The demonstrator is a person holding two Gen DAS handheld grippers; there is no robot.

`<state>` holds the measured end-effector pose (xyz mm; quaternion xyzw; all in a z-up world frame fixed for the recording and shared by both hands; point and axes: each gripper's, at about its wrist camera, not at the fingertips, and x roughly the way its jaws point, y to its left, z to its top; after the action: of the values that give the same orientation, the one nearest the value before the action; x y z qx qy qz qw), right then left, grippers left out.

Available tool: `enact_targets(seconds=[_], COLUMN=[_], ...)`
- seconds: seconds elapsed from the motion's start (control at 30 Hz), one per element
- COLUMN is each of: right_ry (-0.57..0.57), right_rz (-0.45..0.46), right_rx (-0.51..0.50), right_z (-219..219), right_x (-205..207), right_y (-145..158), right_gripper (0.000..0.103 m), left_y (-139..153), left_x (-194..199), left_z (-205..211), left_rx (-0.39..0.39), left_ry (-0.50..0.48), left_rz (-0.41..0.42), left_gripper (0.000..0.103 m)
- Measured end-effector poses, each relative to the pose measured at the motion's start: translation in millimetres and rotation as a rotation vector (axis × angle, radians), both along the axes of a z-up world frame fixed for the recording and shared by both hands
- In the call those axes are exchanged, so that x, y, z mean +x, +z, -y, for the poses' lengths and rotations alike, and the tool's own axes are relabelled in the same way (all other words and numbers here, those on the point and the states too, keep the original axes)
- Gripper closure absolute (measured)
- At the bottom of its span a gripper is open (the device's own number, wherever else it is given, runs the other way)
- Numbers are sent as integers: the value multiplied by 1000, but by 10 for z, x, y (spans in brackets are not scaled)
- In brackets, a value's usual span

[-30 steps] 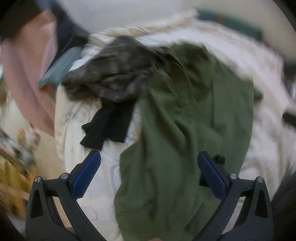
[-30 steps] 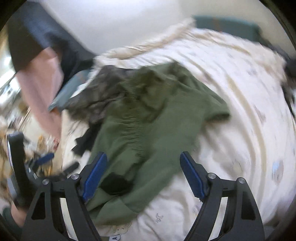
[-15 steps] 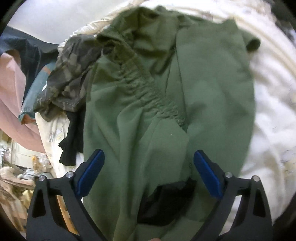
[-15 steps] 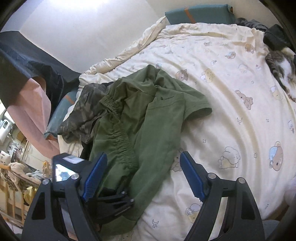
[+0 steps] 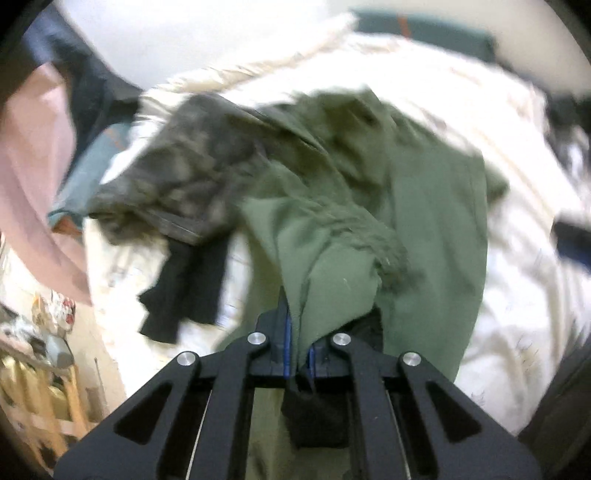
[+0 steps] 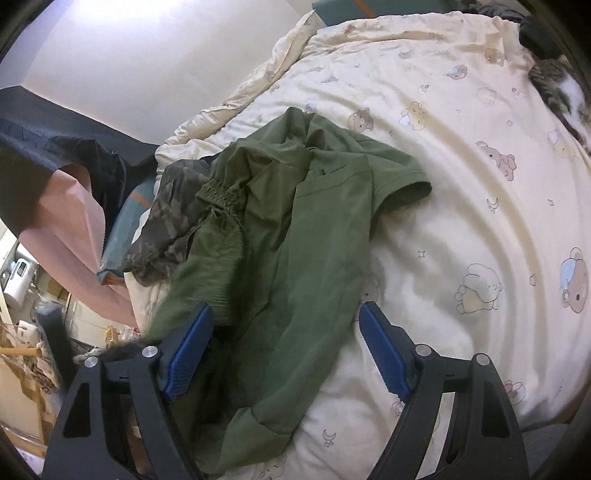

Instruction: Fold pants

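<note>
- Lying crumpled on the cream bear-print duvet point(image 6: 461, 206), near its left edge: the green pants point(image 6: 295, 266), elastic waistband bunched toward the left, partly over a camouflage garment point(image 6: 166, 229).
- Sharp only in the right wrist view: bear and moon prints, a teal pillow point(image 6: 369, 7) at the far end of the bed, a striped furry shape point(image 6: 557, 92) at the right edge, too cropped to name.
- Seen only in the blurred left wrist view: a black garment point(image 5: 184, 288) hanging below the camouflage one, off the duvet's left side.
- Left gripper point(image 5: 299, 350): jaws pressed together, blue pads pinching a fold of the green pants, cloth drawn up taut from the pile; something black tucked just under the pinch, not identifiable.
- Right gripper point(image 6: 284, 354): jaws spread wide, hovering over the near part of the pants, nothing clamped; cloth between the blue pads point(image 6: 188, 354), left pad close to the fabric, contact not clear.
</note>
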<state>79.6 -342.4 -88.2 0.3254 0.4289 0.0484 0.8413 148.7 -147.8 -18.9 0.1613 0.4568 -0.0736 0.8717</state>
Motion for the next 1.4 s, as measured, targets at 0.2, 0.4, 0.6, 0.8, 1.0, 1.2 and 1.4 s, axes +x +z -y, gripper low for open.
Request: enact_targets(seconds=[0.2,0.4,0.6,0.8,1.0,1.2,1.4], right_ry=[41,77,88,87,106,119,128], right_rz=[48,27,-4,-30,-61,-71,-74], right_rx=[-11,-32,-53,-63,-64,-59,-63], right_z=[-109,-222,-261,-263,-288,-326,-344], right_x=[23,72,144,199,244,299,284], right_y=[89,41,-38,-111,-190,-218,-217], right_gripper=[20,20,20,20,20,20,20], left_y=[453,664,832,923,1017,494,46], left_x=[378,912,1651,2444,2947,3271,3181], left_z=[-729,-1283,-1629,-1893,-1874,-2027,-2111], left_rx=[-10,24,102,205,297,288,182], left_ry=[137,229,293,361,319,368,409], left_rz=[95,158,248,335,495,348,175], left_gripper=[99,100,101,101,101,98,19])
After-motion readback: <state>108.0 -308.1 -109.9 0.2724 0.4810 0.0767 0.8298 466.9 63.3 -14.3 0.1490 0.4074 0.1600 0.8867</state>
